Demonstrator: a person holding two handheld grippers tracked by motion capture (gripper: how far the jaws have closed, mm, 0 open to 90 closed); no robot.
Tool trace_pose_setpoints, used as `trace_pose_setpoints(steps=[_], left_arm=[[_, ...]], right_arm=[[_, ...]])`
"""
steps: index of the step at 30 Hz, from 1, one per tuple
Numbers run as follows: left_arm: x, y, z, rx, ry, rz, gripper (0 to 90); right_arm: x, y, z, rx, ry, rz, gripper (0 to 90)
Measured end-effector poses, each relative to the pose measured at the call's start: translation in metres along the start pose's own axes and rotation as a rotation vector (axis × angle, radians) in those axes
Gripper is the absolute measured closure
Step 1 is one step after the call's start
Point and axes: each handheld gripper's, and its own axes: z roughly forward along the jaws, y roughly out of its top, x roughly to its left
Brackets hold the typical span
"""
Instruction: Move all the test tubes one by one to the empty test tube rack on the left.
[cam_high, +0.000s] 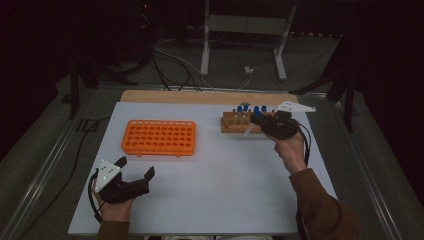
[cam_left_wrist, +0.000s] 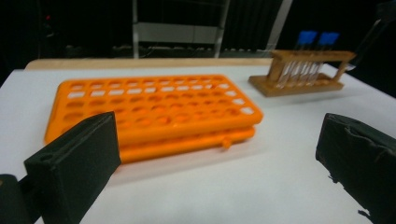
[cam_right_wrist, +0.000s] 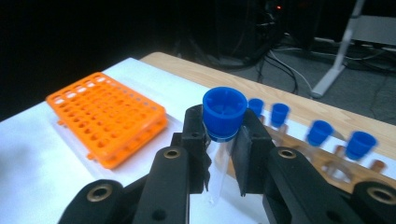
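Black jaws of the right hand-held gripper (cam_right_wrist: 223, 154) clamp a clear blue-capped tube (cam_right_wrist: 224, 114) just under its cap, above the wooden rack (cam_high: 239, 122) at two o'clock on the desk (cam_high: 210, 195). Tilted in transit, the tube may slip or snag the orange rack (cam_high: 159, 137). The left hand-held gripper (cam_high: 136, 168) rests open, empty.
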Motion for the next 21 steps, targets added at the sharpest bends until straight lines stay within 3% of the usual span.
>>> trace_pose_setpoints(steps=[11, 14, 21], left_arm=[[-0.019, 0.035, 0.025, -0.040, -0.077, 0.066, 0.7], [-0.029, 0.043, 0.038, -0.017, -0.085, 0.097, 0.7], [-0.048, 0.053, 0.071, 0.001, -0.141, 0.095, 0.7]], right_arm=[[0.027, 0.003, 0.013, 0.027, 0.081, -0.009, 77.1], [0.032, 0.004, 0.016, 0.032, 0.095, -0.006, 77.1], [0.046, 0.005, 0.024, 0.057, 0.122, -0.021, 77.1]])
